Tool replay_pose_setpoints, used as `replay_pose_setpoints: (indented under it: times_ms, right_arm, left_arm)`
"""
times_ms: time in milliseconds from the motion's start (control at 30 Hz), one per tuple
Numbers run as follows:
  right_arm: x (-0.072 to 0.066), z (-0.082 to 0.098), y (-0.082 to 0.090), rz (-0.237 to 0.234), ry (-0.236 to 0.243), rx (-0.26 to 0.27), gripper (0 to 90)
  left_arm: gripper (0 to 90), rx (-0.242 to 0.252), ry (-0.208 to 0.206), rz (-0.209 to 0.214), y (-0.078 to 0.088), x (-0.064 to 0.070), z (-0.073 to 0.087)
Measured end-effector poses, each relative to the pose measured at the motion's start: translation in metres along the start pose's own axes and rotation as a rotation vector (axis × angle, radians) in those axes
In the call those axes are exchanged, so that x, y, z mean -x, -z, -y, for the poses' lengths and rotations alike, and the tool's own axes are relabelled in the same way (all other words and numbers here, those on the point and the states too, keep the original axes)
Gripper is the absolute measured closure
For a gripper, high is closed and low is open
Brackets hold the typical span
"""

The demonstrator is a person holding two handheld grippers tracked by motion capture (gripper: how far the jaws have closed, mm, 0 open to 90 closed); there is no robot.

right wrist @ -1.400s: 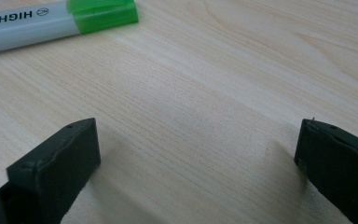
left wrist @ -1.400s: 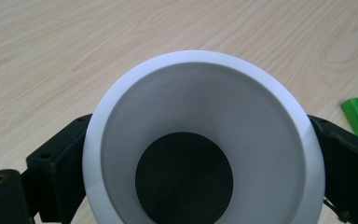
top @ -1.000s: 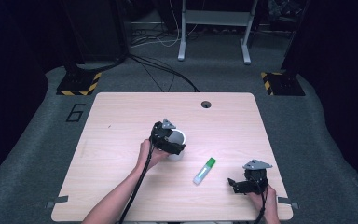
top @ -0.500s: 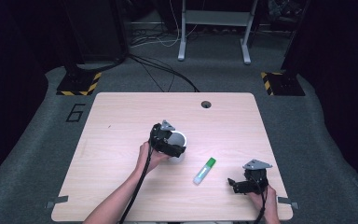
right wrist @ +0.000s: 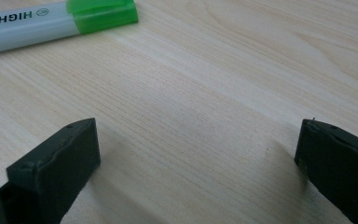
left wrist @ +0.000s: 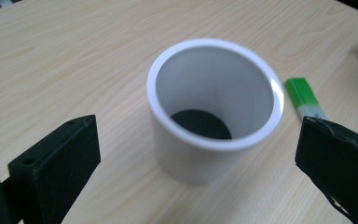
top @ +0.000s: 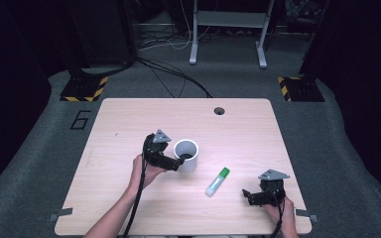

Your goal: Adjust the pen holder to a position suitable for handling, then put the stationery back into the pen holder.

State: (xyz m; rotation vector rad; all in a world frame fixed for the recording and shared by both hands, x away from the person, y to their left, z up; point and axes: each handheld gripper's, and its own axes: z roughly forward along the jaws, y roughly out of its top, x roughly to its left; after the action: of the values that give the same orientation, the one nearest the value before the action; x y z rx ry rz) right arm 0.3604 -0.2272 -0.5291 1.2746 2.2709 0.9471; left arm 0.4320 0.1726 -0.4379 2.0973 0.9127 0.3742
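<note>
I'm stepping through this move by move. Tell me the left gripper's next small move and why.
Probably ease the left gripper forward, then close. Its jaws stand wide open either side of the upright white cylindrical cup, not yet touching it; the green-capped highlighter lies apart on the wooden table.

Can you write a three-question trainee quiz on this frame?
1. True or false: the left gripper is shut on the white cup.
2. Which colour is the cap of the highlighter? A red, B green, C blue.
3. Fill in: the right gripper hangs open over bare ____, touching nothing.

Key
1. False: its jaws stand wide on either side of the cup, clear of the wall.
2. B: green, pointing away from the person's side in the high view.
3. Table: the right gripper view shows wood between its jaws, the highlighter ahead of them.
</note>
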Motion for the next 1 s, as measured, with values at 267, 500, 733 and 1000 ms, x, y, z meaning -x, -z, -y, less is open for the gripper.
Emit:
replay_pose_setpoints:
  times_ms: [267, 500, 733, 1000]
  right_arm:
    - [-0.001, -0.001, -0.002, 0.012, -0.003, 0.014, 0.0]
    - [0.000, -0.003, -0.001, 0.015, 0.002, -0.010, 0.0]
    - [-0.001, -0.006, 0.000, 0.028, -0.054, -0.022, 0.0]
    - [-0.015, -0.025, 0.003, -0.019, -0.169, 0.012, 0.0]
  left_arm:
    - [0.1, -0.025, 0.008, -0.053, 0.020, -0.007, 0.037]
    - [0.1, -0.064, 0.053, -0.081, 0.035, -0.012, 0.077]
    - [0.1, -0.093, 0.111, -0.123, 0.043, -0.016, 0.117]
    - [0.2, -0.097, 0.156, -0.157, 0.043, -0.015, 0.142]
